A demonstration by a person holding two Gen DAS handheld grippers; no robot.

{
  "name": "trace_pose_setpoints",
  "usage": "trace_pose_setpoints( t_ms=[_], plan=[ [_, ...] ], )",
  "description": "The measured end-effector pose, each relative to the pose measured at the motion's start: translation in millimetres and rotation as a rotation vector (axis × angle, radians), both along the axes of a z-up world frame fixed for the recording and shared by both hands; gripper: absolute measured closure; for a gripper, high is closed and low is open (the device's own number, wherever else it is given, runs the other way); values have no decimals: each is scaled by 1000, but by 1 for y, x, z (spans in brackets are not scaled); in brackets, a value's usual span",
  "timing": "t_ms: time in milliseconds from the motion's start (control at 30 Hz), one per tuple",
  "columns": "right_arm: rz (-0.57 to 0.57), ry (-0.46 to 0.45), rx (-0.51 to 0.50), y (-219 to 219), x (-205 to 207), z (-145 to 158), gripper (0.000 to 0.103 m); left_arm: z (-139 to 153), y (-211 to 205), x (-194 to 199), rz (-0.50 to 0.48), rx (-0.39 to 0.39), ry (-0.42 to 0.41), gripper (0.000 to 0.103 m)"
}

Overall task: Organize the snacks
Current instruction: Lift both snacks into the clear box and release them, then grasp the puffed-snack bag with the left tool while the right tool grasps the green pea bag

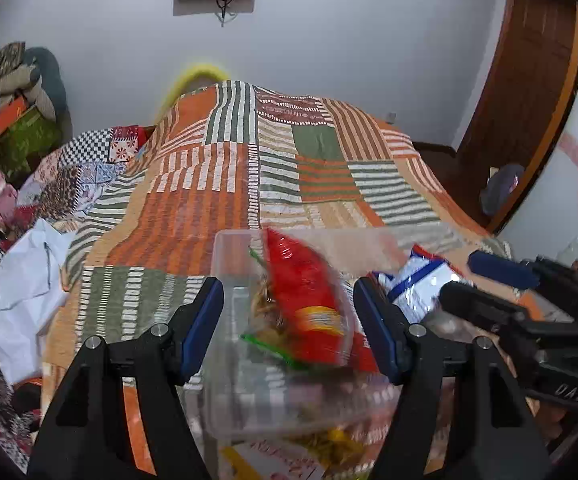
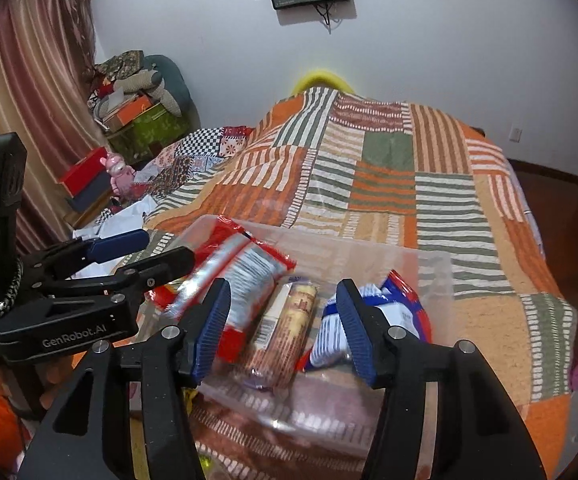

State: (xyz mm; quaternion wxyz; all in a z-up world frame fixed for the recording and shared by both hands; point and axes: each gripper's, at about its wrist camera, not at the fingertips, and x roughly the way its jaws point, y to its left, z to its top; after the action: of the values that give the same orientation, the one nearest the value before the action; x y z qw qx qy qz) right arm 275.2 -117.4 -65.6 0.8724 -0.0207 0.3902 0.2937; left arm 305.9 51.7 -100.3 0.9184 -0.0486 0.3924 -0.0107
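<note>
A clear plastic bin (image 1: 233,236) (image 2: 369,246) rests on the patchwork bedspread. Inside it lie a red snack bag (image 1: 309,300) (image 2: 245,268), blurred in both views, a brown biscuit roll (image 2: 289,320) and a blue-and-white packet (image 1: 421,280) (image 2: 393,308). My left gripper (image 1: 289,286) (image 2: 167,246) hovers open over the bin's left side; the red bag shows between its pads without touching them. My right gripper (image 2: 283,286) (image 1: 459,276) is open above the bin, with the roll below its gap and nothing pressed by its pads.
More snack packs, yellow and white (image 1: 329,444), lie in front of the bin. A white plastic bag (image 1: 17,292) sits at the bed's left edge. Boxes and cushions (image 2: 137,112) pile up by the curtain. A wooden door (image 1: 529,100) stands at the right.
</note>
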Motion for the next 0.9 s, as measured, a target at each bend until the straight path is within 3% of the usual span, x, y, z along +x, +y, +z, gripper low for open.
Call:
trace_pose_setpoints(
  t_ms=[600,900],
  plan=[
    [-14,-59,-54,-46,-61,10,46,-3,17,-89,-40,113,70,36],
    [-81,15,-46,-85,-79,-15,43,-19,29,-138,-39,109,111,35]
  ],
)
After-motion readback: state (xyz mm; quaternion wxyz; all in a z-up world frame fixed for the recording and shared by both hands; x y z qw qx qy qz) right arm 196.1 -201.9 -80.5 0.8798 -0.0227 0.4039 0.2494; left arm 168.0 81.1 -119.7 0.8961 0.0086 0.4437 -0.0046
